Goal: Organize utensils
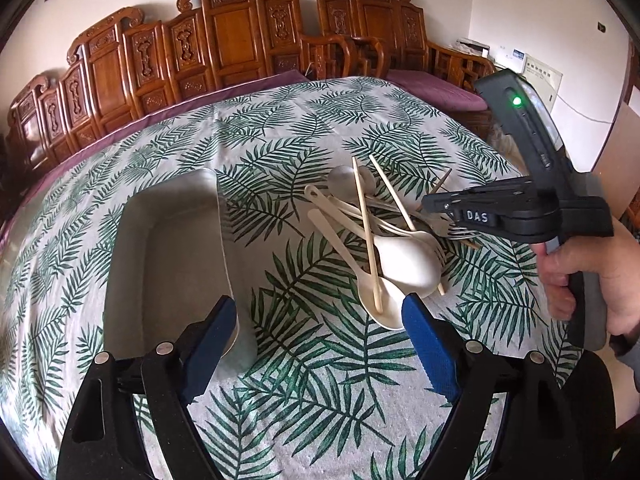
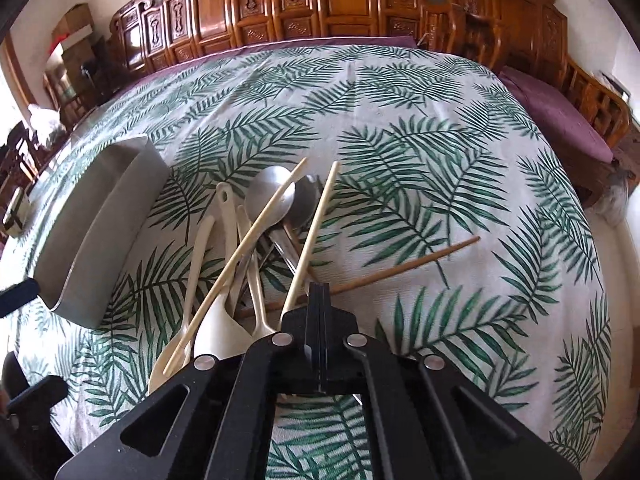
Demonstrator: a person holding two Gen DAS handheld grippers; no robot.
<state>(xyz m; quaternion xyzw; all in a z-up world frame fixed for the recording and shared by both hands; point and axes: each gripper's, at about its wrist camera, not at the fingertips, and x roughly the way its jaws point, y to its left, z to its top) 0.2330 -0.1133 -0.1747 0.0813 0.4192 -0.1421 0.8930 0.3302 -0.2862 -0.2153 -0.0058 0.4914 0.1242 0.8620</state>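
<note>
A heap of utensils lies on the leaf-print tablecloth: cream plastic spoons point(image 1: 404, 264) point(image 2: 220, 332), two pale chopsticks point(image 1: 366, 232) point(image 2: 312, 236), a metal spoon point(image 1: 344, 180) point(image 2: 268, 196), a metal fork point(image 1: 460, 232) and a brown chopstick point(image 2: 420, 260). A grey rectangular tray point(image 1: 172, 260) point(image 2: 108, 216) sits left of the heap with nothing in it. My left gripper point(image 1: 320, 304) hangs open over the cloth between tray and heap. My right gripper point(image 1: 430, 204) point(image 2: 320, 292) is shut, its tips down in the heap's right side by the fork and brown chopstick. Whether it pinches anything is hidden.
A person's hand point(image 1: 592, 272) holds the right gripper's handle. Carved wooden benches point(image 1: 224, 32) with purple cushions point(image 2: 560, 108) line the table's far and right sides. Bare cloth stretches beyond and to the right of the heap.
</note>
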